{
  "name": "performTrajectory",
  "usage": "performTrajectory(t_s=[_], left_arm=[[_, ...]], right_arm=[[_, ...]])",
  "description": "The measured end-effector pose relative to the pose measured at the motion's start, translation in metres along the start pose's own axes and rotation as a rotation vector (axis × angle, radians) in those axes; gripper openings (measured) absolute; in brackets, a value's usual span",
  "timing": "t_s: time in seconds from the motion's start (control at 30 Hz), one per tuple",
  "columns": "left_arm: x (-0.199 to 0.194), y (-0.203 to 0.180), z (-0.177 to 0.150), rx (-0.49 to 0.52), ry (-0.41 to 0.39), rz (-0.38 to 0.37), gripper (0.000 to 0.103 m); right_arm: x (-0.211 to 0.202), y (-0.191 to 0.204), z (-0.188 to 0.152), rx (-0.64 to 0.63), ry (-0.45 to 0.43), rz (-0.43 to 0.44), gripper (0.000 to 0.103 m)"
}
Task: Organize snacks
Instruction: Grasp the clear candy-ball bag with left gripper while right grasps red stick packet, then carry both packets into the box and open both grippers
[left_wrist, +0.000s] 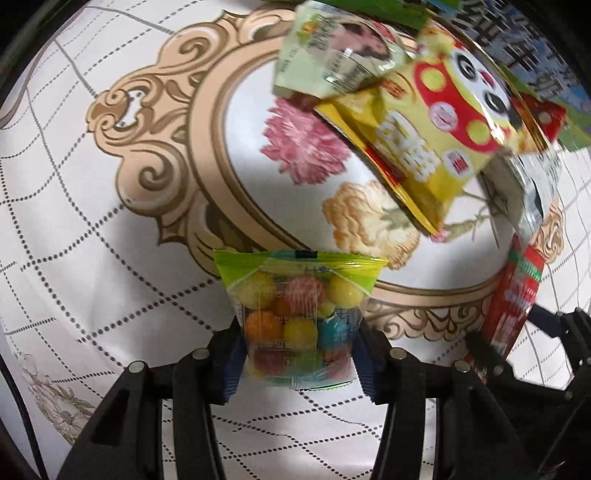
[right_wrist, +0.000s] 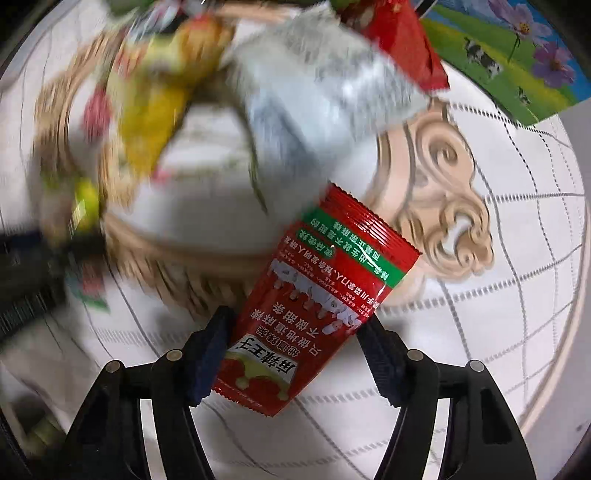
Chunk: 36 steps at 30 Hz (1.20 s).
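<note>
My left gripper is shut on a clear bag of coloured candy balls with a green top, held above the tablecloth. My right gripper is shut on a red spicy-snack packet with green bands and Chinese print. That red packet also shows at the right of the left wrist view, with the right gripper's black frame beside it. A pile of snacks lies at the far side: a yellow panda packet, a pale green packet and a silver-white packet.
The table carries a white cloth with a dotted grid, a tan scroll frame and printed flowers. A red packet and a green box with cows and flowers lie at the far right. The right wrist view is motion-blurred on its left.
</note>
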<state>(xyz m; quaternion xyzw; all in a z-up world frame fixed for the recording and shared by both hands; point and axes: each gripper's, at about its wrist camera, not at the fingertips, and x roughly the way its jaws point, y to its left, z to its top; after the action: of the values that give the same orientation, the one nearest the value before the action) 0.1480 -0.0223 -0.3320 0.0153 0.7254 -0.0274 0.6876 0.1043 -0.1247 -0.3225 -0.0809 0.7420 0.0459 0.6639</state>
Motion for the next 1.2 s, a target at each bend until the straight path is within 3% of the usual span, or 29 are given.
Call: performTrajectory(t_s=[0.1, 0.23, 0.37, 0.43, 0.47, 0.5, 0.7, 0.8, 0.93, 1.07, 1.2], left_arm=[[0.008, -0.003, -0.005, 0.003, 0.028, -0.019, 0.057], [0.017, -0.007, -0.014, -0.008, 0.042, -0.036, 0.058], [0.017, -0.004, -0.018, -0.017, 0.034, -0.040, 0.057], [0.012, -0.001, -0.013, -0.010, 0.018, -0.025, 0.046], [0.014, 0.000, -0.011, -0.001, 0.013, -0.022, 0.046], [0.008, 0.000, -0.008, 0.008, 0.008, -0.018, 0.045], [-0.020, -0.009, -0.017, 0.057, -0.027, -0.026, 0.044], [-0.052, -0.016, -0.019, 0.093, -0.073, -0.054, 0.044], [-0.107, -0.026, -0.005, 0.128, -0.148, -0.150, 0.044], [-0.169, -0.045, 0.029, 0.168, -0.223, -0.246, 0.044], [-0.215, -0.062, 0.086, 0.178, -0.277, -0.304, 0.044]], right_arm=[[-0.008, -0.019, -0.011, 0.115, -0.031, 0.090, 0.071], [-0.012, -0.046, -0.023, 0.339, -0.035, 0.238, 0.071], [-0.004, -0.053, -0.024, 0.422, -0.038, 0.245, 0.072], [0.003, -0.048, -0.026, 0.435, -0.045, 0.210, 0.073], [0.003, -0.044, -0.025, 0.429, -0.048, 0.188, 0.068], [0.001, -0.042, -0.027, 0.413, -0.062, 0.170, 0.058], [-0.022, -0.026, -0.036, 0.363, -0.107, 0.179, 0.050], [-0.048, -0.044, -0.040, 0.348, -0.153, 0.195, 0.050], [-0.098, -0.066, -0.038, 0.330, -0.235, 0.235, 0.050], [-0.166, -0.091, -0.019, 0.308, -0.338, 0.245, 0.050], [-0.233, -0.132, 0.012, 0.300, -0.438, 0.251, 0.050]])
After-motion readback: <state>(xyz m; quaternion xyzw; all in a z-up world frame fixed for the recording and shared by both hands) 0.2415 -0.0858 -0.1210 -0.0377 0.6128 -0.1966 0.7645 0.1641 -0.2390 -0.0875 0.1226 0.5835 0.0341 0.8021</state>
